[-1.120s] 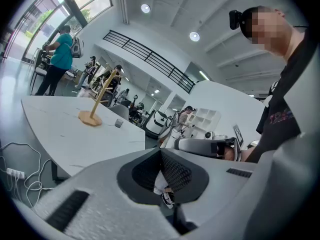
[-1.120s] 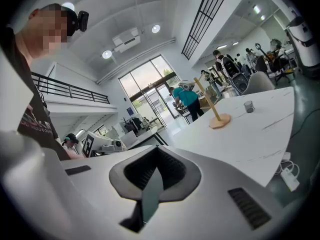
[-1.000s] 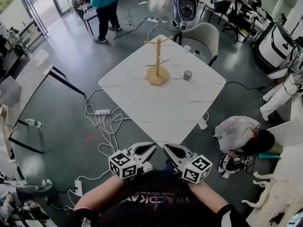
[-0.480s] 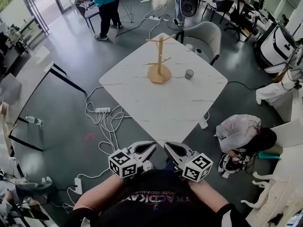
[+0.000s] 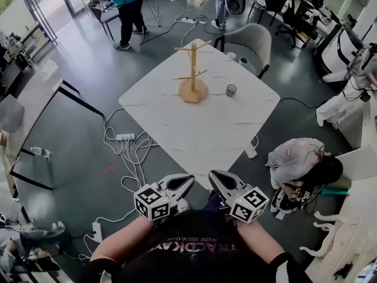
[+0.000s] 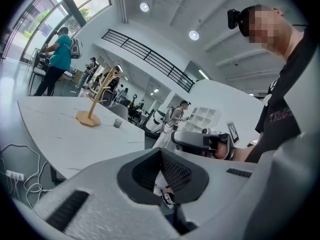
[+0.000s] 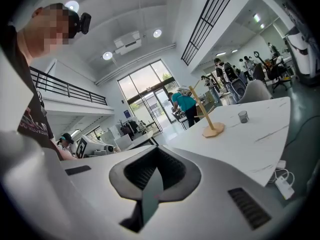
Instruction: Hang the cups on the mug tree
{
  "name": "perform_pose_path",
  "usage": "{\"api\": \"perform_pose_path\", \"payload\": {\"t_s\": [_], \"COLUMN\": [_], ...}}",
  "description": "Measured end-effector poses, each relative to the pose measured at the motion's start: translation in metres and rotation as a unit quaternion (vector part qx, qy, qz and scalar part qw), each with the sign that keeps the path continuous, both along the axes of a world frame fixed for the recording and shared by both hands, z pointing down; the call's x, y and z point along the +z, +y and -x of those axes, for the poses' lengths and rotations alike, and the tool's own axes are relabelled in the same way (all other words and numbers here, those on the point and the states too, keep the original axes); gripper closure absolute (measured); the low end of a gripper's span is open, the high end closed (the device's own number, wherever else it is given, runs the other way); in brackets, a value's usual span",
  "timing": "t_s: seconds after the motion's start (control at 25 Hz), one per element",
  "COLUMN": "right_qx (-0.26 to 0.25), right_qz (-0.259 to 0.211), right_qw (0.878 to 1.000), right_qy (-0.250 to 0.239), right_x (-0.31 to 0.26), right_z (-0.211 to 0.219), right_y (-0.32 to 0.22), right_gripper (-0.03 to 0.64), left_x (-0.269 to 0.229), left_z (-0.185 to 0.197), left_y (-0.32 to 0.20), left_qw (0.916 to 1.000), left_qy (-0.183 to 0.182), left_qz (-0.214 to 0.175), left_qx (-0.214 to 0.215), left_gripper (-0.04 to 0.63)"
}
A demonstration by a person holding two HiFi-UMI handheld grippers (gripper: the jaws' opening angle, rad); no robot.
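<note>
A wooden mug tree (image 5: 192,69) stands with bare pegs at the far side of the white marble table (image 5: 200,131). A small dark cup (image 5: 231,90) sits just right of its base. Both grippers are held close to my body, short of the table's near corner. My left gripper (image 5: 179,183) and right gripper (image 5: 215,178) are shut with nothing in them. The left gripper view shows the left gripper (image 6: 160,150) with its jaws meeting, and the tree (image 6: 93,106) and cup (image 6: 117,123) far off. The right gripper view shows the right gripper (image 7: 157,150) shut, with the tree (image 7: 205,111) and cup (image 7: 243,116) distant.
A grey chair (image 5: 250,43) stands behind the table. A power strip and cables (image 5: 126,140) lie on the floor at left. A person in white crouches at right (image 5: 297,164), and a person in teal (image 5: 126,5) stands at the far left. A second table (image 5: 32,108) is at left.
My right gripper has shifted slightly forward toward the table. The left gripper has stayed in place. Both remain shut.
</note>
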State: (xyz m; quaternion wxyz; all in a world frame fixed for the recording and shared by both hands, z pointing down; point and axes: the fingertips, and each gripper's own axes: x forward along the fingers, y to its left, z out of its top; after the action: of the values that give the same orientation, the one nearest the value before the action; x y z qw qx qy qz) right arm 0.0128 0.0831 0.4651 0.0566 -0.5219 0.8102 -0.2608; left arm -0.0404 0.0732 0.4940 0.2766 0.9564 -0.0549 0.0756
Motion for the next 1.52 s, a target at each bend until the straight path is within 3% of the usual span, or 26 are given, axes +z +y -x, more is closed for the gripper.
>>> {"api": "perform_pose_path", "payload": {"t_s": [0.68, 1.52], "right_qx": [0.045, 0.062], "right_qz": [0.009, 0.029], "right_qw": [0.998, 0.991], "right_qy": [0.052, 0.112], "right_x": [0.004, 0.032], "right_z": [-0.092, -0.201], "right_y": [-0.051, -0.138], "right_gripper": [0.607, 0.607], "left_x": [0.003, 0.0], "left_z": [-0.038, -0.107], "left_y": [-0.023, -0.069], "left_qw": [0.9995, 0.9981], "left_qy": [0.0, -0.001], "left_qz": [0.016, 0.026], "left_qx": [-0.026, -0.056], "left_gripper": [0.598, 0.598]}}
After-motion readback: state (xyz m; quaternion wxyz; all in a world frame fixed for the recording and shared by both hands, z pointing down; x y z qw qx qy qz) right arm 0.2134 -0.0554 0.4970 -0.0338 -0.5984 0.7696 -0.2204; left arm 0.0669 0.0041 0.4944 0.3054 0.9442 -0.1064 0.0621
